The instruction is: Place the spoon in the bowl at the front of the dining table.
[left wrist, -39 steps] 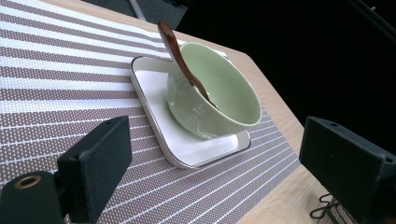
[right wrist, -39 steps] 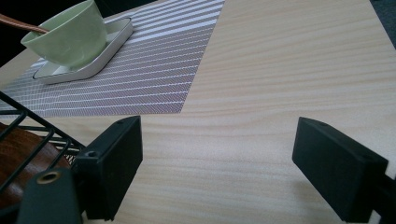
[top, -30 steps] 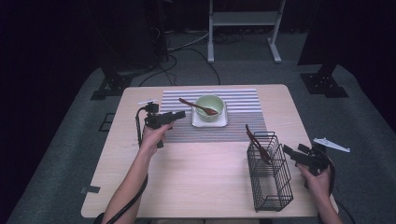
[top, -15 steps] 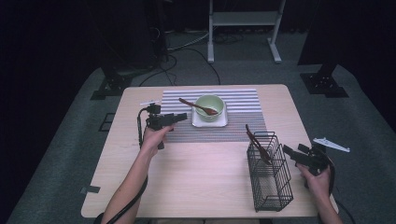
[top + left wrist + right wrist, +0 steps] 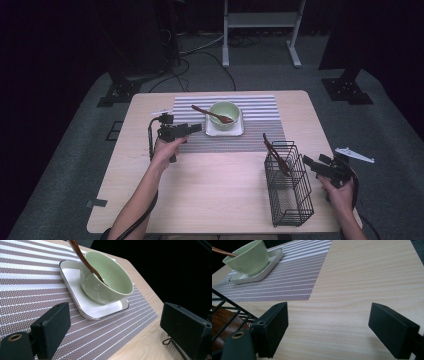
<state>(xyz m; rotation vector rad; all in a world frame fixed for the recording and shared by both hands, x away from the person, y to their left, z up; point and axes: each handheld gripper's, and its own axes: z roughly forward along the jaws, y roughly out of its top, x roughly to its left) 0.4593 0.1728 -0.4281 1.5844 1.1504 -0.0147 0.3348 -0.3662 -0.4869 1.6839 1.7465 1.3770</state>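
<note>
From the high view, my left gripper (image 5: pixel 196 128) sits just left of the bowl (image 5: pixel 224 114), and the spoon (image 5: pixel 211 114) runs from the bowl up toward my side, handle nearest me. In the left gripper view the jaws gape wide, empty, with the spoon (image 5: pixel 84 260) ahead and slightly left. In the right gripper view, those jaws gape too, well away beside the basket (image 5: pixel 227 312).
</note>
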